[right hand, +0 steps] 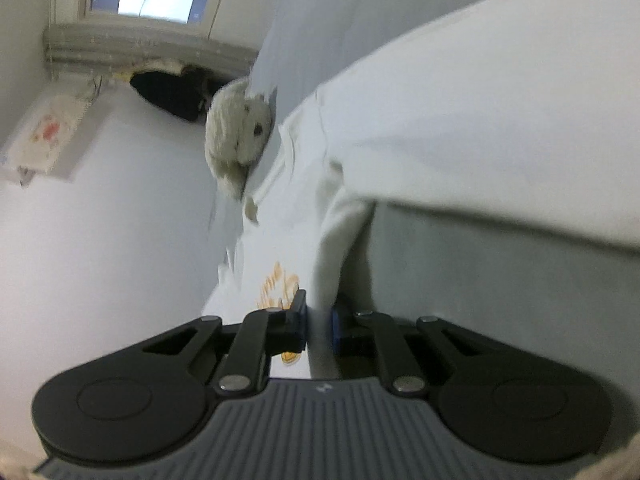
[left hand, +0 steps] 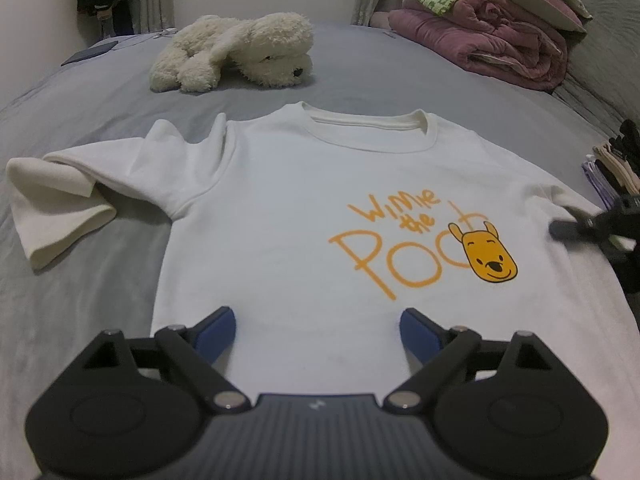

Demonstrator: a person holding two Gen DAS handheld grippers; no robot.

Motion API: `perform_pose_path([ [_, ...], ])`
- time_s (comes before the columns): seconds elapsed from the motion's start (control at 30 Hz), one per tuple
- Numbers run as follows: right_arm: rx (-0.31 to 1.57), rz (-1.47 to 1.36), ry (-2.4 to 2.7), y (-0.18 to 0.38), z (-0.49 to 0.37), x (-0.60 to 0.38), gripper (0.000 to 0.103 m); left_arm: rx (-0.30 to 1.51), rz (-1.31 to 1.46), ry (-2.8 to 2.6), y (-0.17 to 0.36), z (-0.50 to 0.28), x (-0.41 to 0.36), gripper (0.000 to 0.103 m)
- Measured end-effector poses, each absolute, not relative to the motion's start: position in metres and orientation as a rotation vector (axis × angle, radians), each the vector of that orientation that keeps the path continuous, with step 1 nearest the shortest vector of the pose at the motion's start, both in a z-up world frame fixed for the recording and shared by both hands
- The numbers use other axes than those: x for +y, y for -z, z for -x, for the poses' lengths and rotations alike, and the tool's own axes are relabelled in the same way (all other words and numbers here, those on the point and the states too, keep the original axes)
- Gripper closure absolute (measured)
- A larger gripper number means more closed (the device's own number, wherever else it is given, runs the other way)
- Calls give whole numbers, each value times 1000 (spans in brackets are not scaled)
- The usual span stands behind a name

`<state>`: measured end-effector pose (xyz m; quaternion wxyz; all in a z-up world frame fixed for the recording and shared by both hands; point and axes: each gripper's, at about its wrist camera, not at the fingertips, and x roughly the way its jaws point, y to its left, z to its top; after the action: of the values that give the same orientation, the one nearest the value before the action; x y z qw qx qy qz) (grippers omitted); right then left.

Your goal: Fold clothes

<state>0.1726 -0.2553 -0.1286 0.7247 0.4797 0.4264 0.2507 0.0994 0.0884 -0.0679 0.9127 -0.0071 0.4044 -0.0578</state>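
A white T-shirt (left hand: 288, 208) with an orange "Winnie the Pooh" print lies face up on the grey bed, collar away from me. Its left sleeve (left hand: 60, 200) is spread out with the cuff partly turned over. My left gripper (left hand: 318, 330) hovers open over the shirt's lower front, nothing between its blue pads. My right gripper (left hand: 576, 228) sits at the shirt's right edge; in the right wrist view, rolled sideways, the right gripper (right hand: 319, 322) is shut on a fold of the white T-shirt (right hand: 340, 216), the cloth pinched between the pads.
A cream plush dog (left hand: 236, 54) lies beyond the collar. Folded pink and green quilts (left hand: 492, 28) are stacked at the back right. A small pile of folded clothes (left hand: 614, 164) sits at the right edge. A dark flat object (left hand: 90, 53) lies at the back left.
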Motion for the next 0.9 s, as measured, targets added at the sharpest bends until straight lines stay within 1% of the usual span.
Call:
perform_pose_path([
  [0.2,868,-1105,-439,127,-182,-258,94,831,12,124,69,-100,89,12],
  [0.6,799,-840,-290,105,-172,-263,96,830,10,157,69,-100,94,12],
  [0.73,799,-836,-270,103,-170,-267,93,836,13,173,68,-100,96,12],
  [0.9,801,-833,-238,100,-165,-273,93,849,33,177,65,-100,101,12],
])
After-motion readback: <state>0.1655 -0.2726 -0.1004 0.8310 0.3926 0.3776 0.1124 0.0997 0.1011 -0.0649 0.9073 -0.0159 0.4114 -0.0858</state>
